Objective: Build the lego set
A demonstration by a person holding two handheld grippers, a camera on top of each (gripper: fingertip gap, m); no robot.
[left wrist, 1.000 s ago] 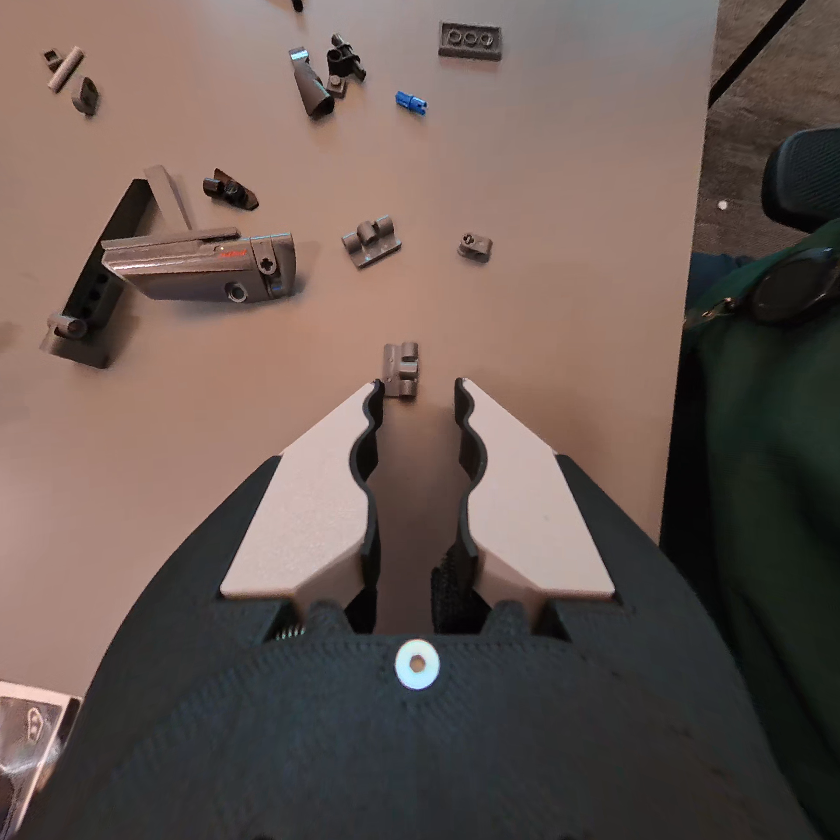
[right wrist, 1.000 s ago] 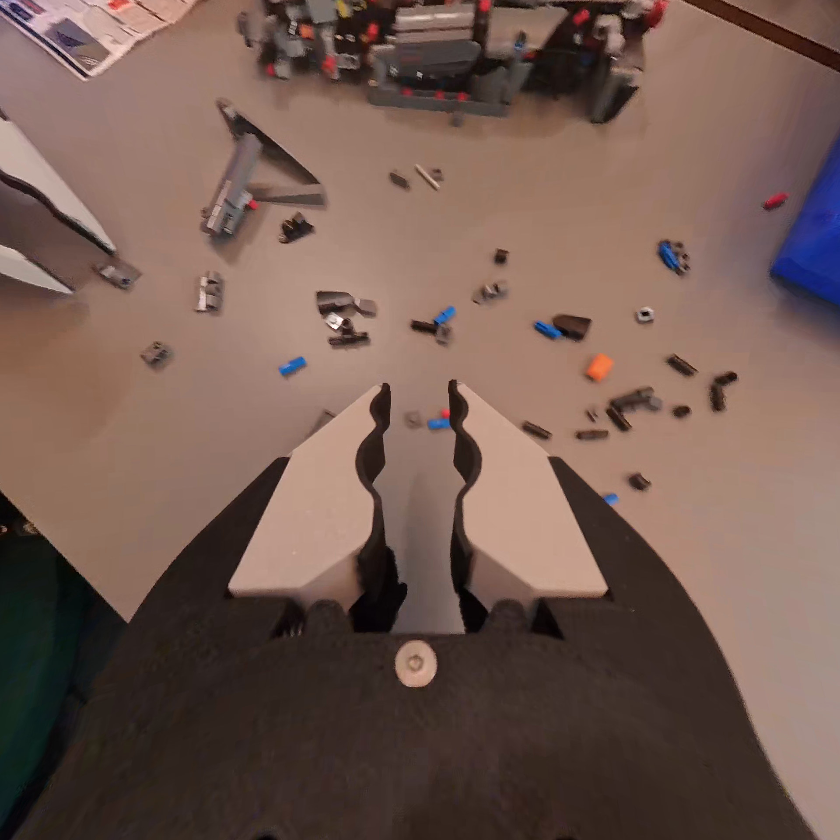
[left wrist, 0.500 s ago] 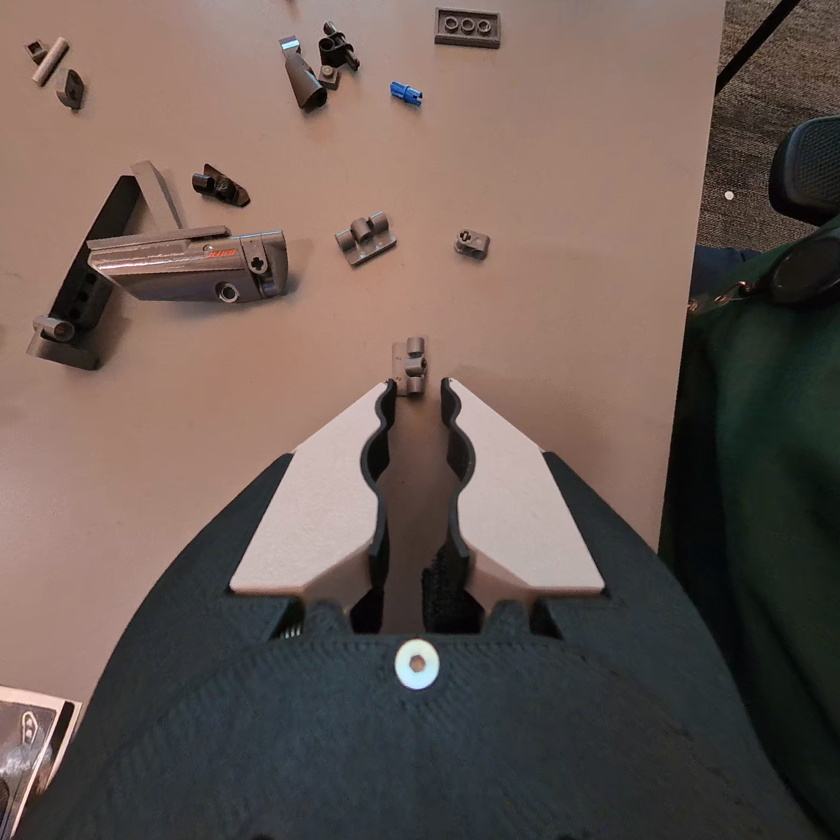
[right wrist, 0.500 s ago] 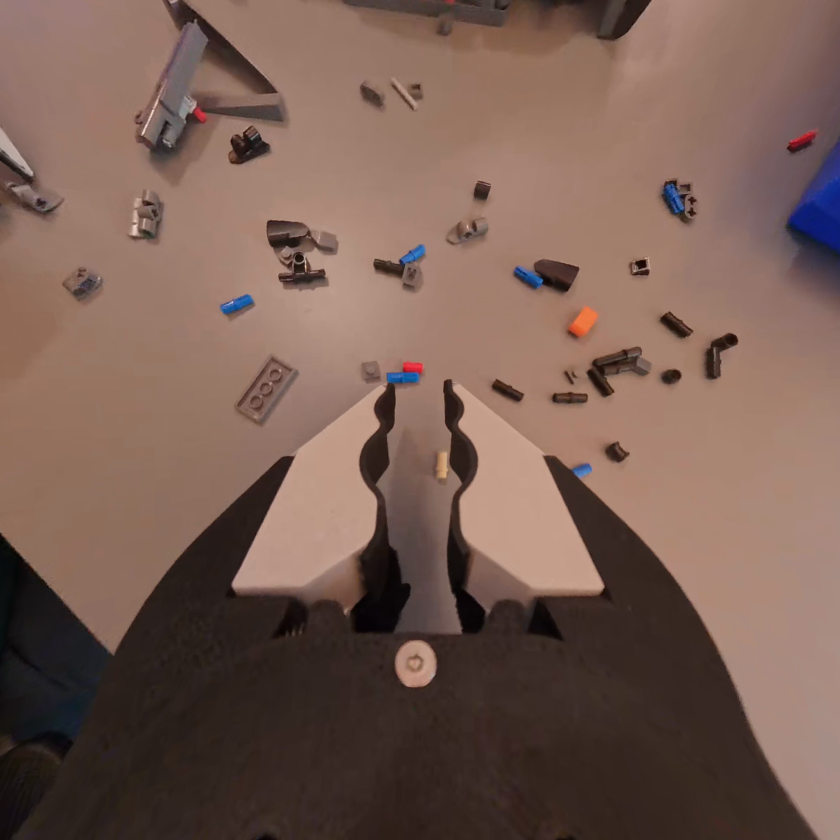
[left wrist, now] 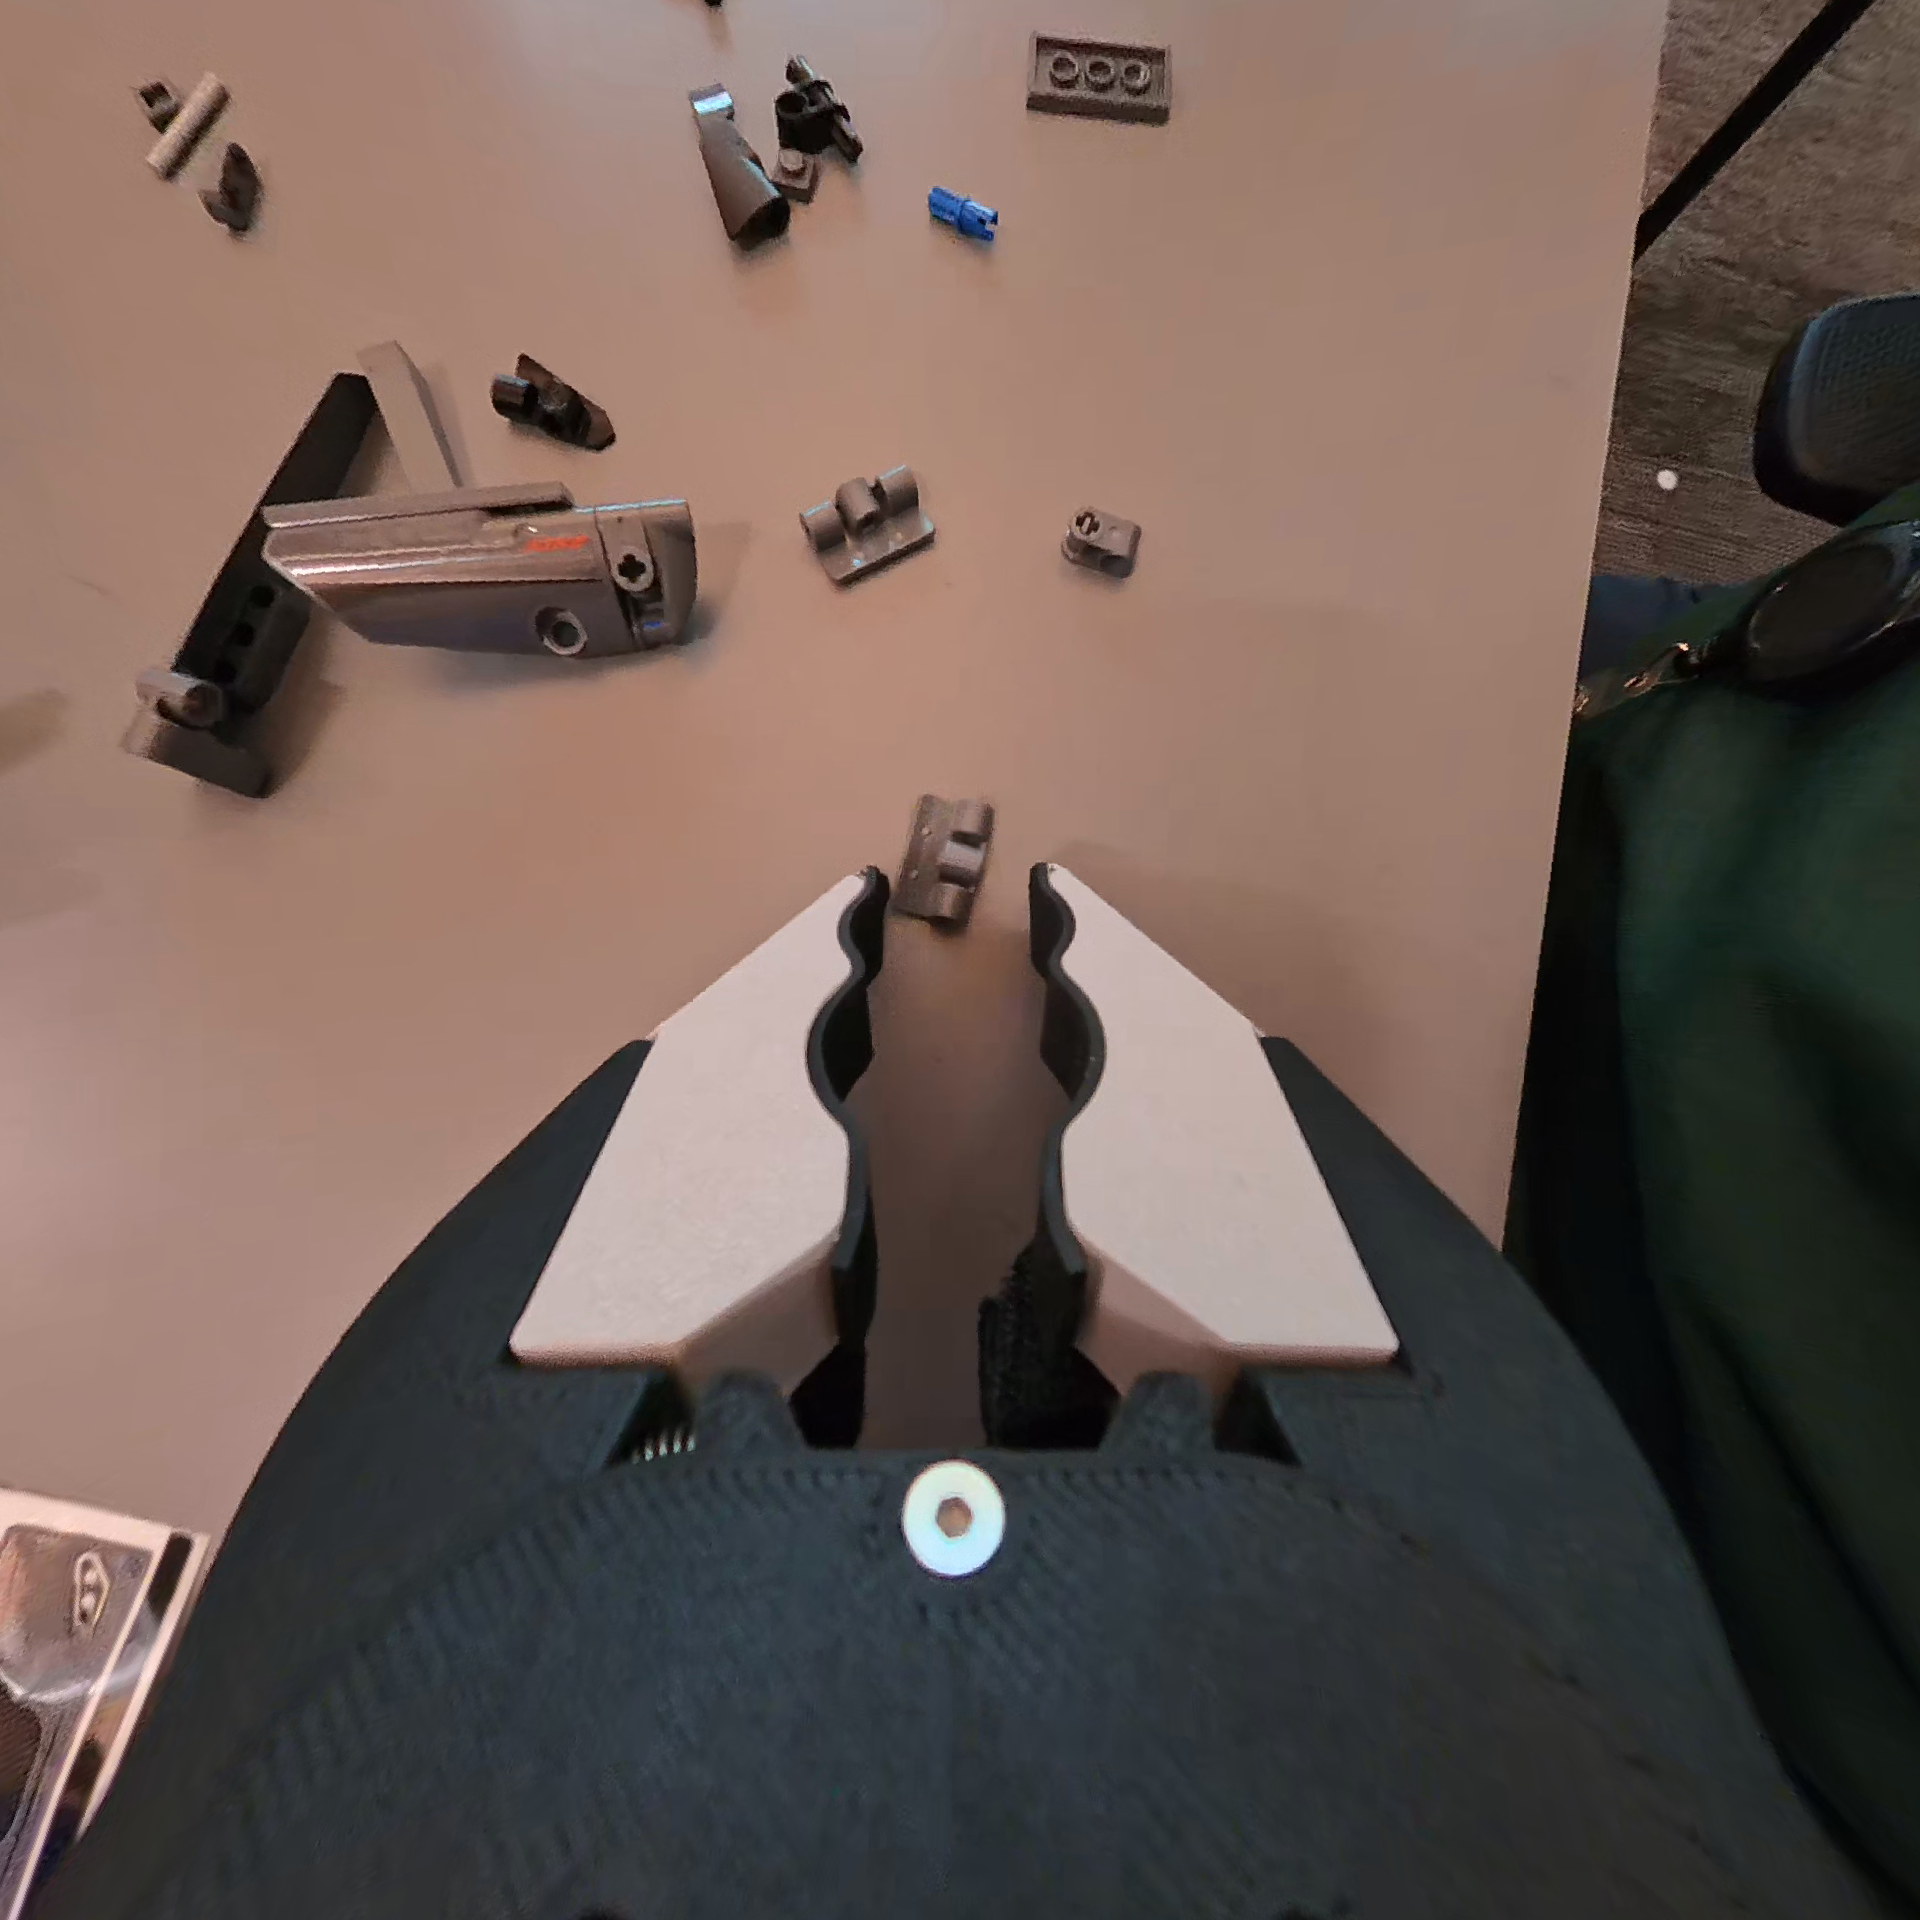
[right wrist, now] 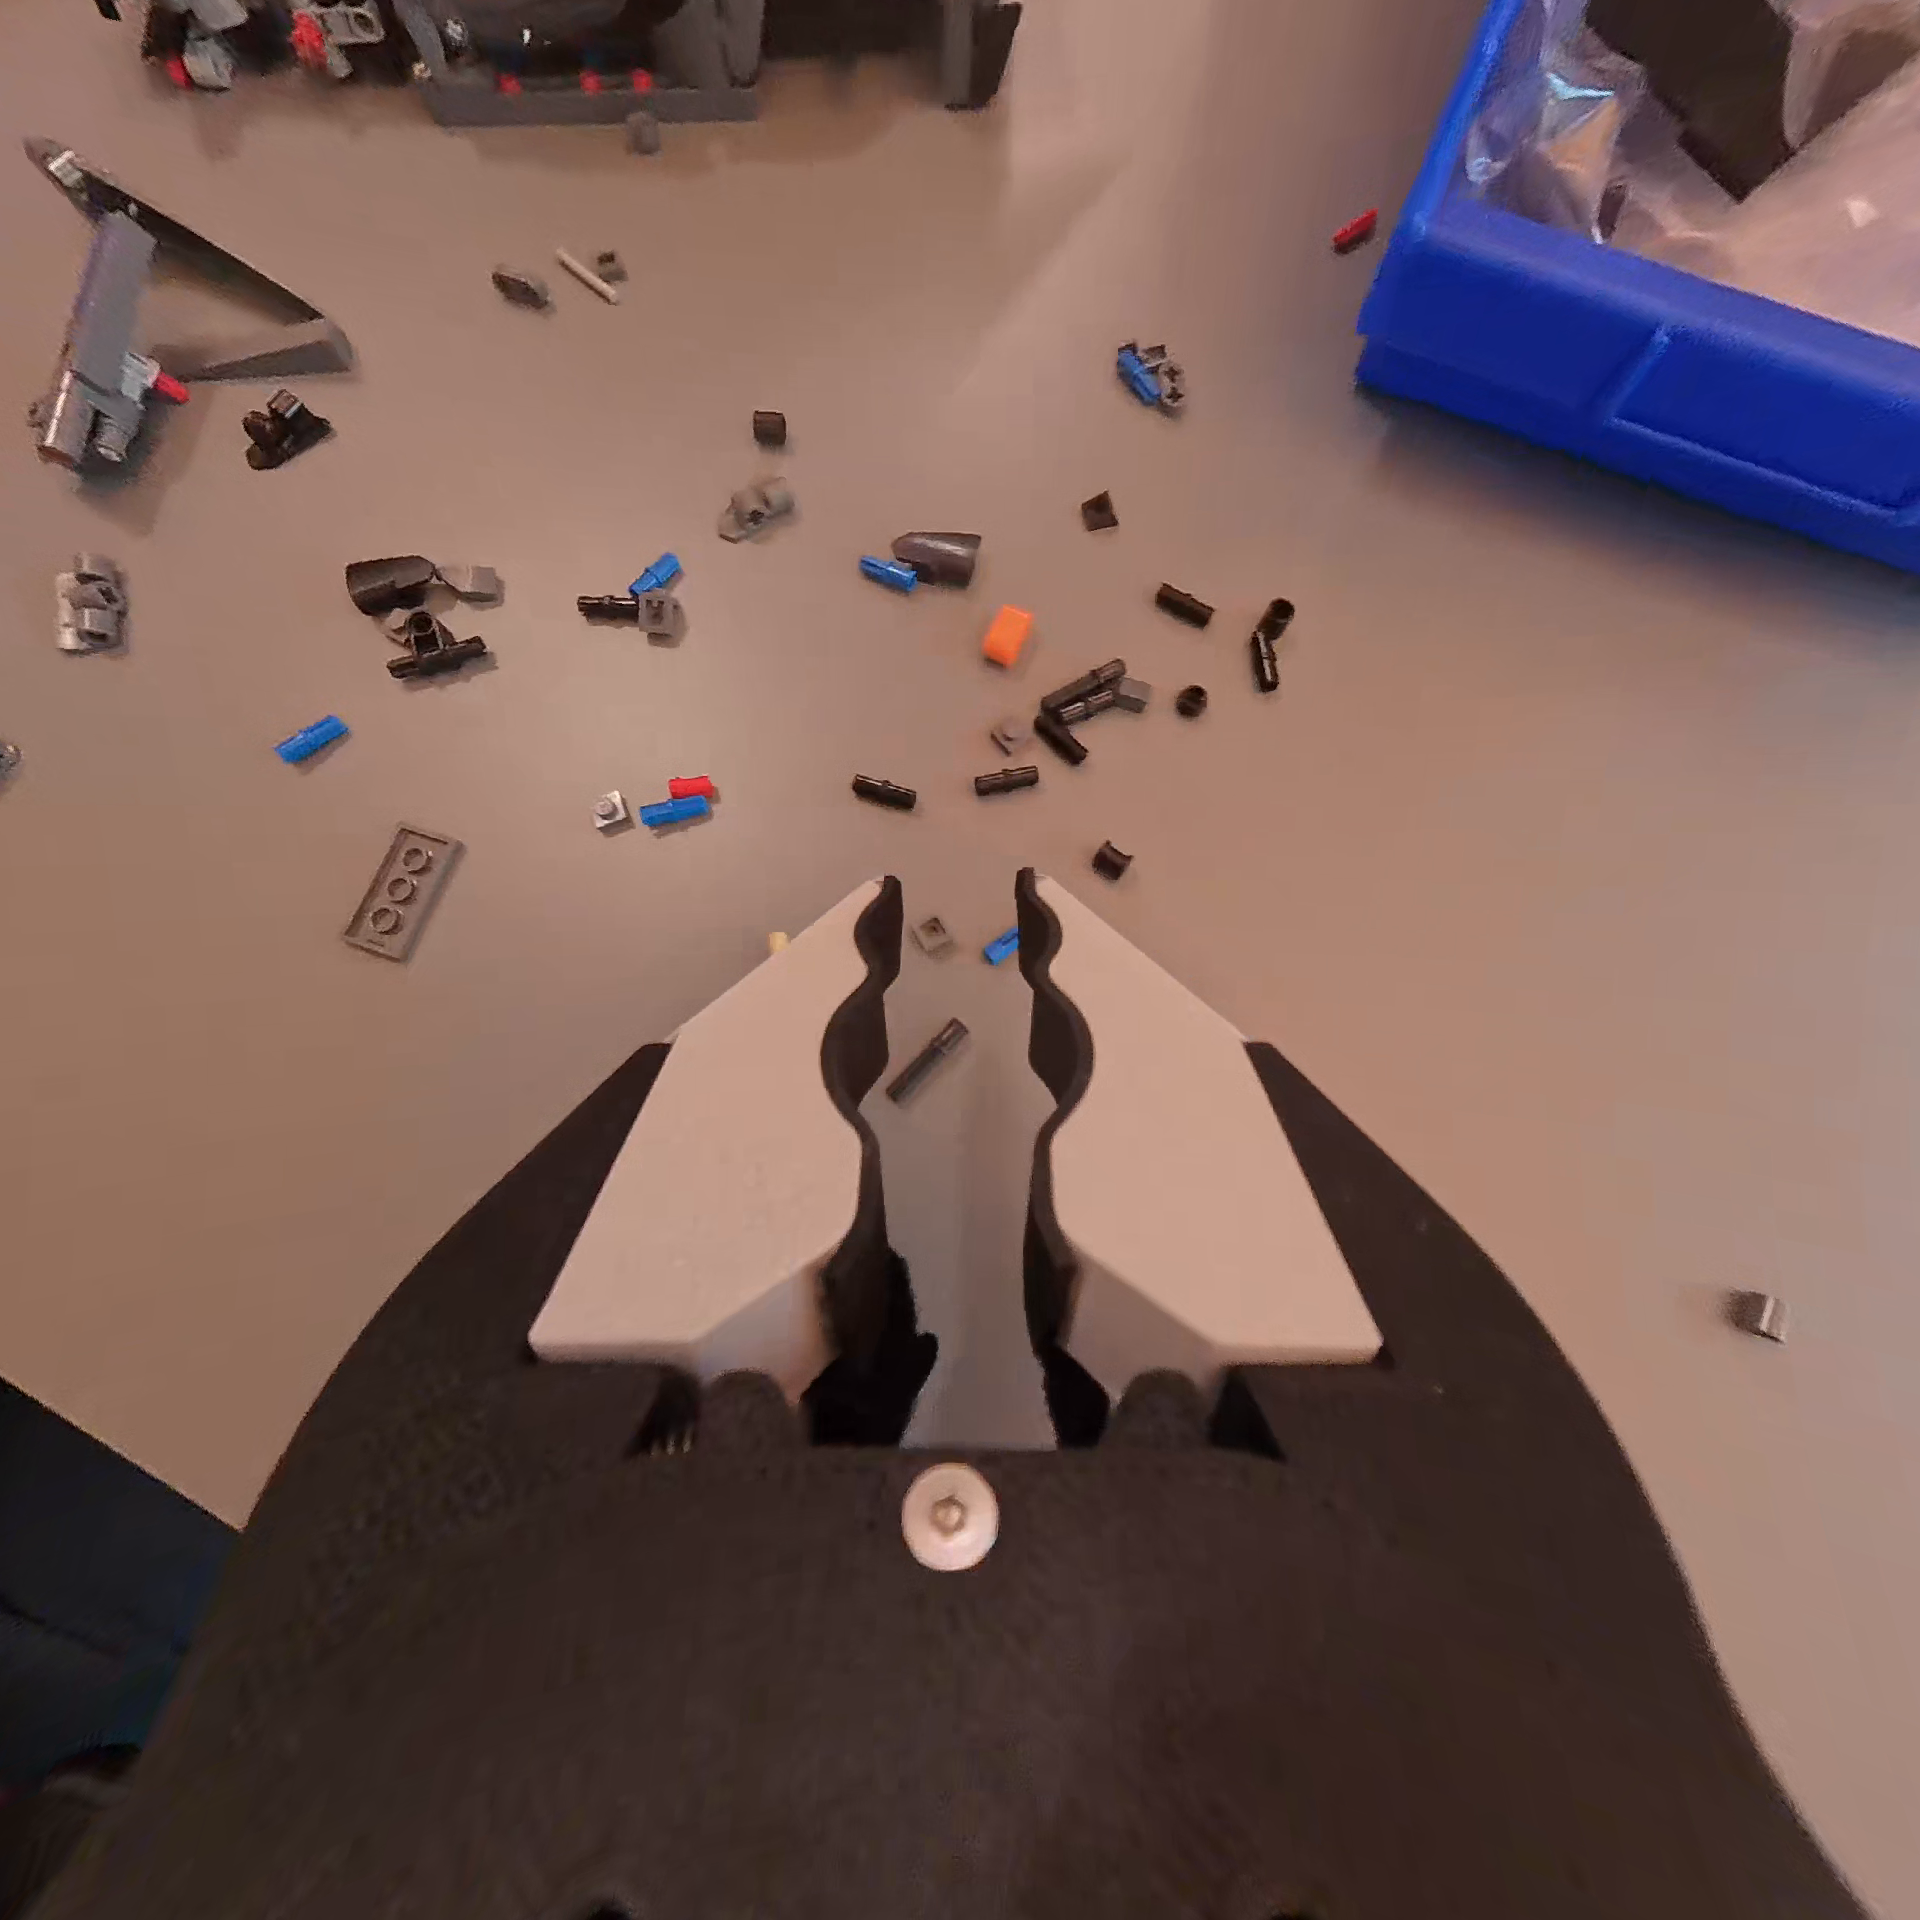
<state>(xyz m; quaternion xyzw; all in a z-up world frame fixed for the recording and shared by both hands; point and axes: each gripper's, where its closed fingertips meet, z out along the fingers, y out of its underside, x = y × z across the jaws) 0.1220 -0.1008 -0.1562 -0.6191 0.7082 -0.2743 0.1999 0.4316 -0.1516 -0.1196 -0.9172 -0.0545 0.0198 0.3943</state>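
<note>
My left gripper (left wrist: 958, 896) is open just above the table, its tips on either side of the near end of a small grey clip piece (left wrist: 951, 852) that lies tilted and slightly blurred. A grey wing sub-assembly (left wrist: 478, 582) lies to the far left. My right gripper (right wrist: 956, 891) is open and empty over scattered small parts. A tiny grey piece (right wrist: 932, 933), a blue pin (right wrist: 1001, 943) and a dark thin axle (right wrist: 928, 1058) lie on the table between its fingers. The large grey build (right wrist: 582, 73) stands at the far edge.
A blue bin (right wrist: 1662, 395) with plastic bags stands at the right. A grey plate (right wrist: 403, 891), an orange piece (right wrist: 1008, 634) and several black pins lie around. In the left wrist view the table edge (left wrist: 1590, 727) is close on the right, with a person in green (left wrist: 1766, 1143). My right fingertips sit around 30 centimeters from my left ones. My left tips are roughly 25 centimeters from the large grey build (right wrist: 582, 73).
My left gripper narrowed, then opened wider again; the clip piece at its tips turned a little. My right gripper swung right across the table, toward the blue bin.
</note>
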